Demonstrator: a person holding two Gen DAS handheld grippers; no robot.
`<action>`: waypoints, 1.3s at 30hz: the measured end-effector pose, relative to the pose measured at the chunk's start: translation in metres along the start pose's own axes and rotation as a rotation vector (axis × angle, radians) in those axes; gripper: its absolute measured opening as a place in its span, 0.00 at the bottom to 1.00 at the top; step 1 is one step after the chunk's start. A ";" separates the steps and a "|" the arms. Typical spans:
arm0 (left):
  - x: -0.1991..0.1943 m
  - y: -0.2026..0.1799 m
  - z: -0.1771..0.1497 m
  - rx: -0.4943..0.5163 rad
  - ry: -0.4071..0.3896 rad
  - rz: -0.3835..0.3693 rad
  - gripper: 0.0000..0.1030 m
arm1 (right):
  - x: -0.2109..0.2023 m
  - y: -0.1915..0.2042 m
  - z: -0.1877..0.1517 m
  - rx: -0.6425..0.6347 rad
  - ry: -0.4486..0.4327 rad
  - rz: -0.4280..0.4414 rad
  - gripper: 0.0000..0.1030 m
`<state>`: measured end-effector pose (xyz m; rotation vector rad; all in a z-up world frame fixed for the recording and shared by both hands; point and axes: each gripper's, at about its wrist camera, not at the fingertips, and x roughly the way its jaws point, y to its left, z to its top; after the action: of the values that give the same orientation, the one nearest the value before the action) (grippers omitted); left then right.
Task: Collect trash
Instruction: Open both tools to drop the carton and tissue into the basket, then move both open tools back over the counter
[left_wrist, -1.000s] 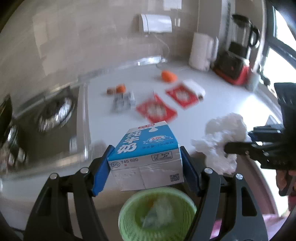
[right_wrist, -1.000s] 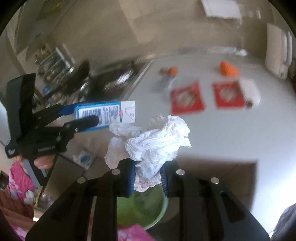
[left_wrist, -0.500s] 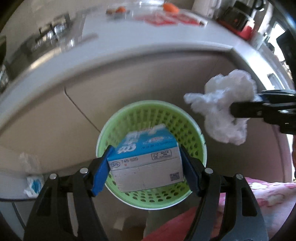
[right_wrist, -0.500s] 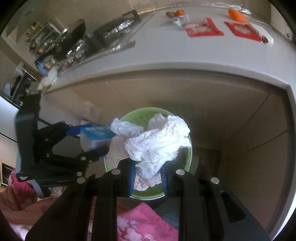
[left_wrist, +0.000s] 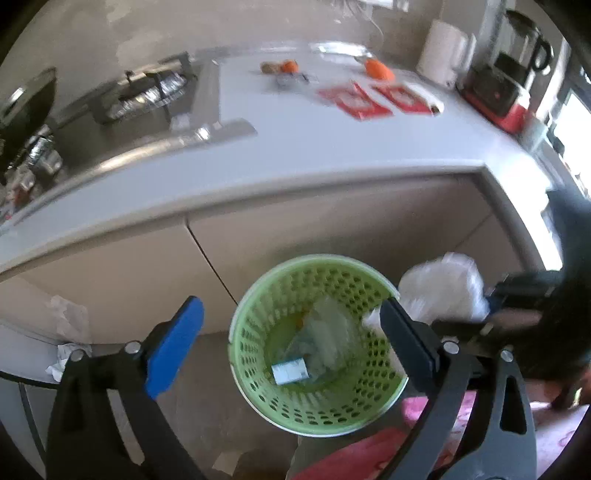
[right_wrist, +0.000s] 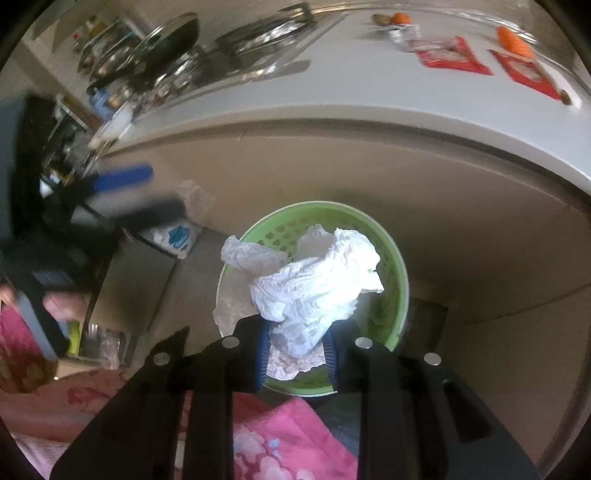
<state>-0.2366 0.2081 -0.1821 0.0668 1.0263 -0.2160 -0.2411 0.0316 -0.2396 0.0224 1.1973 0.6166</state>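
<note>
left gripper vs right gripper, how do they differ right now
The left gripper is open, blue pads spread wide and holding nothing; the right gripper is shut on the crumpled tissue. The left one's load, the milk carton, already lies in the green basket; the right one's tissue has yet to be dropped. Both are over the basket, in front of the counter.

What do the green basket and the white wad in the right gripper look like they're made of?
The green basket looks like moulded plastic: smooth, slightly glossy walls with regular punched holes. The white wad held by the right gripper looks like thin tissue or paper towel: matte, with soft, dense creases.
</note>
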 end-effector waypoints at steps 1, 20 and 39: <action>-0.004 0.002 0.007 -0.005 -0.012 0.012 0.91 | 0.007 0.001 0.000 -0.013 0.014 0.009 0.31; 0.021 -0.015 0.087 -0.022 -0.032 0.028 0.92 | -0.036 -0.064 0.056 0.046 -0.114 -0.062 0.76; 0.116 -0.050 0.276 -0.101 -0.081 0.102 0.92 | -0.094 -0.242 0.274 0.024 -0.339 -0.314 0.98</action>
<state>0.0429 0.0991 -0.1359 0.0185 0.9485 -0.0737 0.0825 -0.1319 -0.1339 -0.0392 0.8556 0.3060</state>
